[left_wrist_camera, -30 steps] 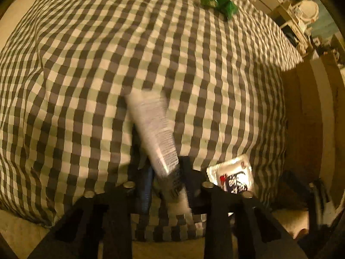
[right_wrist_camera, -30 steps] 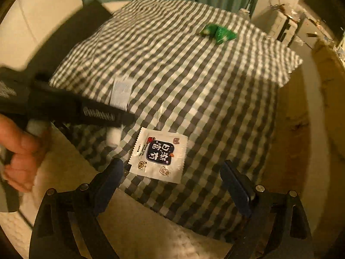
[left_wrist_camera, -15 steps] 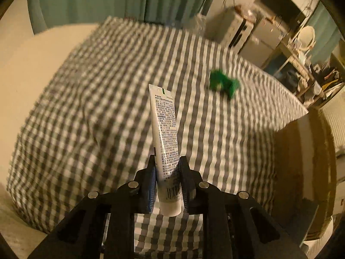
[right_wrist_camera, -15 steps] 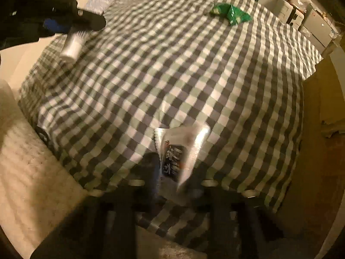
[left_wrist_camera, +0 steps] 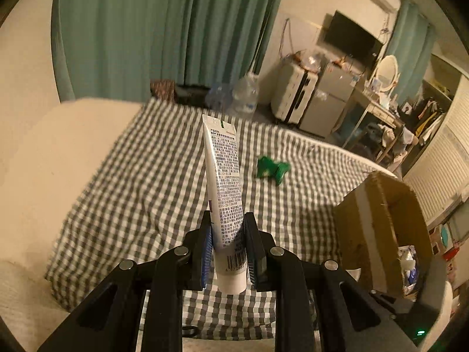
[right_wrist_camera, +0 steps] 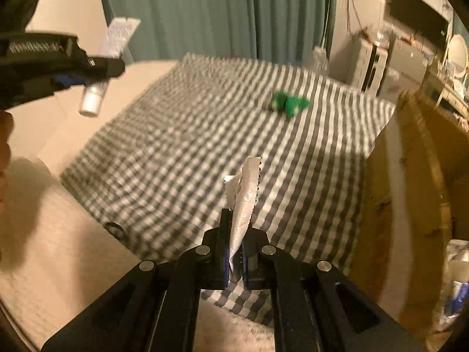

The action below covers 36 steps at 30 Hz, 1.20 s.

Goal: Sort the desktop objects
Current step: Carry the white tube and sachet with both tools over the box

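Note:
My left gripper (left_wrist_camera: 226, 220) is shut on a white printed tube (left_wrist_camera: 224, 182), which stands upright above the checkered cloth (left_wrist_camera: 146, 193). In the right wrist view the same tube (right_wrist_camera: 109, 61) hangs at upper left in the left gripper (right_wrist_camera: 96, 61). A white snack packet (right_wrist_camera: 242, 202) is pinched edge-on in my right gripper (right_wrist_camera: 236, 220), lifted off the cloth (right_wrist_camera: 181, 152). A green wrapper (left_wrist_camera: 272, 168) (right_wrist_camera: 288, 103) lies far back on the cloth.
An open cardboard box (left_wrist_camera: 381, 223) (right_wrist_camera: 416, 182) with items inside stands to the right of the cloth. Green curtains (left_wrist_camera: 164, 29), water bottles (left_wrist_camera: 244, 94), cabinets and a mirror line the back. A hand (right_wrist_camera: 4, 140) shows at the left edge.
Both grippers have risen off the cloth. The right gripper shut on the snack packet and lifted it. The left one carried the tube upward and tilted toward the room.

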Motion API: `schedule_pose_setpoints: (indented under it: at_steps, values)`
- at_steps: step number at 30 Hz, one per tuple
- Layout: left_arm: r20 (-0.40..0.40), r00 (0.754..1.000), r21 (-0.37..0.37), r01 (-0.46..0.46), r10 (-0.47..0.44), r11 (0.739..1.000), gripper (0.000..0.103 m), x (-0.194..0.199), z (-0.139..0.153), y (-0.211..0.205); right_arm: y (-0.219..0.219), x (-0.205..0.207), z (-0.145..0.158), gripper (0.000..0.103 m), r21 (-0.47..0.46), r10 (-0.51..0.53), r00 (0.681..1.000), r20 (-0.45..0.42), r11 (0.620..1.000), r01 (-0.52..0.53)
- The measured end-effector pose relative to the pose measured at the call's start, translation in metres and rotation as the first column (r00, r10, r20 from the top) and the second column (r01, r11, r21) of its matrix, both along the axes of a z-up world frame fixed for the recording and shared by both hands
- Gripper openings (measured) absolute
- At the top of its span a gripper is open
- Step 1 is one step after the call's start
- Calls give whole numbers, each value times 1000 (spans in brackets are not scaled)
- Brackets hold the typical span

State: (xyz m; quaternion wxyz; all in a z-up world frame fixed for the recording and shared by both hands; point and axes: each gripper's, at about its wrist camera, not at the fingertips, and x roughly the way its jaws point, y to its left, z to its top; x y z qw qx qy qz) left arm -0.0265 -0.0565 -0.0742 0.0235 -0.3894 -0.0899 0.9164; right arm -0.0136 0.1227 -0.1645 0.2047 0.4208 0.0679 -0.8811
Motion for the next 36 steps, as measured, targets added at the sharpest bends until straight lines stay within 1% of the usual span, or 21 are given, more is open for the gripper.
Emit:
schedule_pose_setpoints:
  at_steps: [1,6,10,13,16,20,23,26,31,36]
  values:
    - [-19,1000,-7,3,-3,1000,20,4,6,1,-3,0,6,5,-8,3,1000,-15,1000,-3]
    - [-118,993,-48,23,-28,999,20,31,36,5,-4,28,51,5,-30,-1,991,-137,1000,-3]
    - [-206,978,-102,21,-41,995,20,53,56,14,0,43,79,5,-82,-2,982,-189,997,-14]
    - [-251,966,-110,40,-67,993,20,64,67,23,6,56,99,5,-115,-6,974,-229,993,-21]
    - [-272,958,-118,66,-96,991,20,72,79,35,15,67,116,5,-125,-16,962,-271,992,-19]
    - [-298,945,-119,100,-132,988,20,84,97,54,35,78,139,5,-131,-57,945,-323,991,15]
    - [-318,933,-122,139,-172,983,20,91,111,72,61,89,159,5,-170,-102,926,-363,984,42]
    - [-325,922,-99,189,-211,977,20,94,124,93,83,94,171,5,-175,-144,910,-389,981,81]
    - [-325,907,-90,253,-269,963,20,94,136,133,130,98,183,5,-208,-231,887,-400,965,158]
    - [-302,887,-121,327,-348,937,20,86,134,186,170,100,182,5,-204,-283,879,-384,954,218]
